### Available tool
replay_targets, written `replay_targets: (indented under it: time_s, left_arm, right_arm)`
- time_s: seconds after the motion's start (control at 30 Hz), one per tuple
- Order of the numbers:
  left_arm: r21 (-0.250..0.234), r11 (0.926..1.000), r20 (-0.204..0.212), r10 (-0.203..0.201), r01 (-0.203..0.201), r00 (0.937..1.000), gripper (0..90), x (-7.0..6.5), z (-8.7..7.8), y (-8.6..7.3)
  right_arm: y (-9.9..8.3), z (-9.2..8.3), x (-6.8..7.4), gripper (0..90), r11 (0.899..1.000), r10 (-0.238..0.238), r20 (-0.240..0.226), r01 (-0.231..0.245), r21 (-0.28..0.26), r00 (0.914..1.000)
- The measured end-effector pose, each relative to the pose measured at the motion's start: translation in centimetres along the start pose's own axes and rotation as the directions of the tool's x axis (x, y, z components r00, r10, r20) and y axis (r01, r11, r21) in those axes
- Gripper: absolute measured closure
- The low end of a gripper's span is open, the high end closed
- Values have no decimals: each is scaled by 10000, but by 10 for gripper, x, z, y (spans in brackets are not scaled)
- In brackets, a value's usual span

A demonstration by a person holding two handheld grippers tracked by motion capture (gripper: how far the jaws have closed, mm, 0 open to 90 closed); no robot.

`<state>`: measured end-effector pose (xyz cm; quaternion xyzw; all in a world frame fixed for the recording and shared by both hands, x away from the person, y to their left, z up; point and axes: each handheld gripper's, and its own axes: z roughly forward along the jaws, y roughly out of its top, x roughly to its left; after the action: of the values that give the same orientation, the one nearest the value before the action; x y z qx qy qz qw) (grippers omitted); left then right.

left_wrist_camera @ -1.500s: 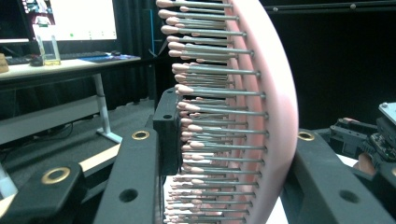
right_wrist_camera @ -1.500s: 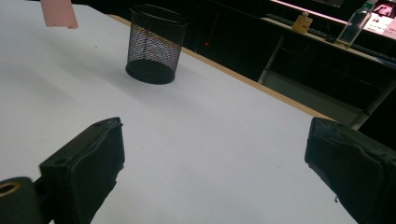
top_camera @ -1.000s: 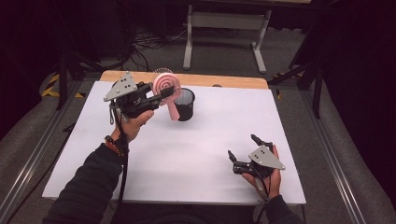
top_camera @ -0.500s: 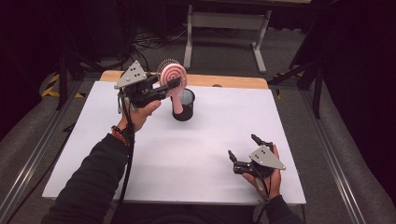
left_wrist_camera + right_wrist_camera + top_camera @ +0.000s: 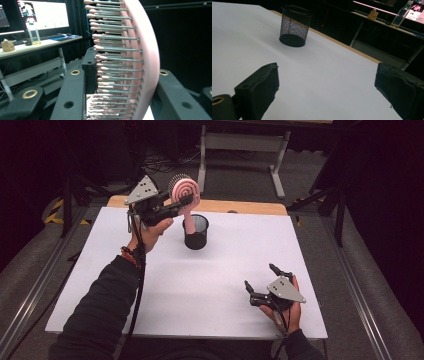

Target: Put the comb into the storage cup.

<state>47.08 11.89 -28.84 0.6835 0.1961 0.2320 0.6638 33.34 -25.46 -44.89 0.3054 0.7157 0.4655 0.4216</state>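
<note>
Pinching the pink hairbrush (image 5: pixel 182 195), my left gripper (image 5: pixel 176 206) has shifted rightward, upper centre, above the mesh cup (image 5: pixel 195 232). My right gripper (image 5: pixel 260 282) stays spread, lower right.

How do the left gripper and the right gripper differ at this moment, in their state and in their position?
The left gripper is shut on the pink hairbrush; the right gripper stands open, with nothing between its jaws. The left gripper is raised above the far part of the white table, beside the black mesh cup; the right gripper is low at the table's near right corner. Both are black, each held in one hand, with a grey three-cornered plate on top.
</note>
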Motion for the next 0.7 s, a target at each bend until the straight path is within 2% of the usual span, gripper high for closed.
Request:
replay_targets:
  time_s: [0.7]
  left_arm:
    - [105,9998,-303,-149,152,9994,627,11,16,3]
  right_arm:
    - [0,0,0,62,9999,116,-100,-117,-124,9999]
